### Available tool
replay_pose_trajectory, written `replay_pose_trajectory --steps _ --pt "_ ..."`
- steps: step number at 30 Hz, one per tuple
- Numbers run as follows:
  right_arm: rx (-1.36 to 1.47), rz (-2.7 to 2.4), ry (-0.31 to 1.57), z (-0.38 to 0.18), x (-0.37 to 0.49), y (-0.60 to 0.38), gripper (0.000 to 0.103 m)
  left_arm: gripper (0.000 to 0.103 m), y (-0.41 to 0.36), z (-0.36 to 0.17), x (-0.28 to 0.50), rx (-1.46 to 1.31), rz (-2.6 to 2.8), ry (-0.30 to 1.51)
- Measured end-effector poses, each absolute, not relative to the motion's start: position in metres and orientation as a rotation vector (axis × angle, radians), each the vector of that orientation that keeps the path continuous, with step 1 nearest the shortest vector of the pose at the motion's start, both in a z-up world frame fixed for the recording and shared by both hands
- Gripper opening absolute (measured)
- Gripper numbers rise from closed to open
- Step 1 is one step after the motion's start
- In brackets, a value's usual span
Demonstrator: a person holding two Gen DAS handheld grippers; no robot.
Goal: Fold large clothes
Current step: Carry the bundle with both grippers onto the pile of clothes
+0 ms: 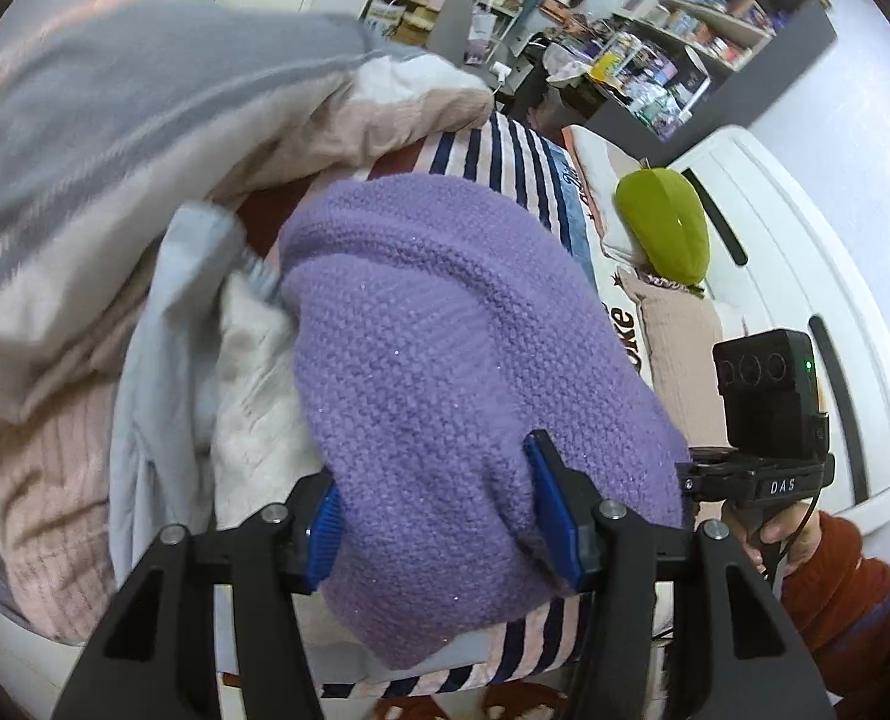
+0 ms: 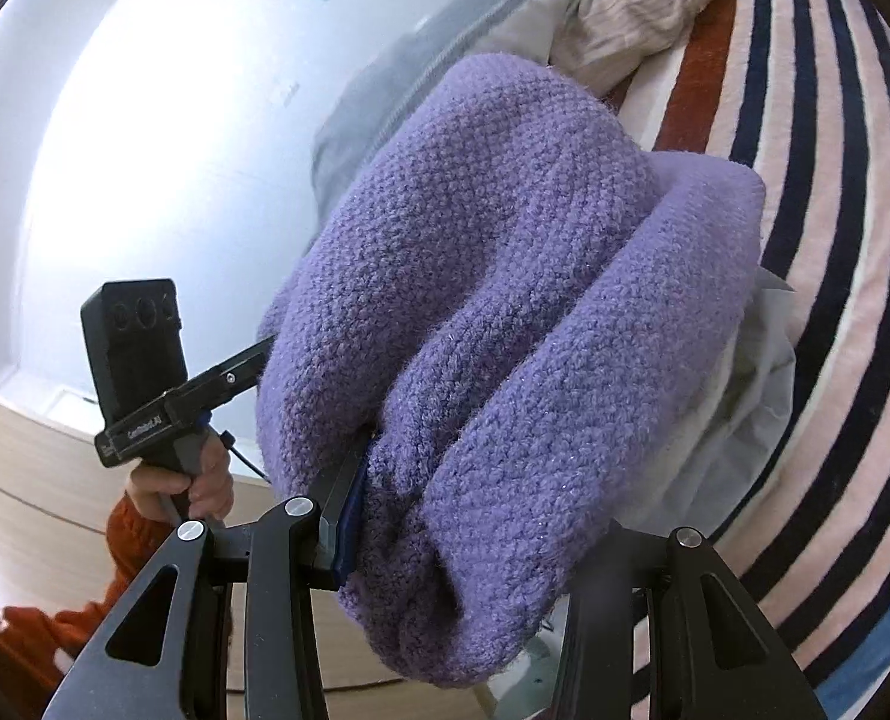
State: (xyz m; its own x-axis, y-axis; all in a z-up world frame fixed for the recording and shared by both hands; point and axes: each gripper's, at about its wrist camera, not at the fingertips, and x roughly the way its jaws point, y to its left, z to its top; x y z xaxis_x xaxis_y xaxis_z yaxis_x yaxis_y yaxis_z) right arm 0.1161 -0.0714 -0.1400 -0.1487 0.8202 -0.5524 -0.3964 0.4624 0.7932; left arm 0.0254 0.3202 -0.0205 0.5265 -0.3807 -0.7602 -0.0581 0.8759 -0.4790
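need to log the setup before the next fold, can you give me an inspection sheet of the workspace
surface: bed with striped cover, navy, pink and white bands.
job's things: purple knit sweater, bunched and folded over, lying on the bed.
clutter: grey and beige bedding heaped beside it; light blue garment; green plush toy by the pillows.
grippers: left gripper and right gripper each have sweater folds between the fingers; whether clamped is unclear.
cables: thin black cable below the left handle.
surroundings: crowded shelves; white wall; wood floor.

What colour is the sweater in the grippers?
Purple sweater, a chunky knit; clearest in the right wrist view.
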Motion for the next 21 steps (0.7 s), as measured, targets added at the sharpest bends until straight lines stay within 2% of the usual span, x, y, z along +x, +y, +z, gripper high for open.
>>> replay_pose_trajectory --steps 4,14,18,21 --pt "0.404 1.103 1.347 -0.148 0.118 -0.049 0.036 0.052 0.344 -0.033 0.019 -0.552 -0.229 0.985" --pt "0.365 1.134 1.342 -0.125 0.09 -0.015 0.036 0.052 0.366 -0.012 0.002 -0.509 -0.257 1.018" --pt "0.356 1.138 1.387 -0.155 0.1 0.0 0.036 0.053 0.372 -0.045 -0.001 -0.491 -0.219 1.078" --pt "0.343 1.116 1.434 -0.185 0.109 0.011 0.037 0.06 0.384 -0.071 -0.004 -0.569 -0.194 1.091"
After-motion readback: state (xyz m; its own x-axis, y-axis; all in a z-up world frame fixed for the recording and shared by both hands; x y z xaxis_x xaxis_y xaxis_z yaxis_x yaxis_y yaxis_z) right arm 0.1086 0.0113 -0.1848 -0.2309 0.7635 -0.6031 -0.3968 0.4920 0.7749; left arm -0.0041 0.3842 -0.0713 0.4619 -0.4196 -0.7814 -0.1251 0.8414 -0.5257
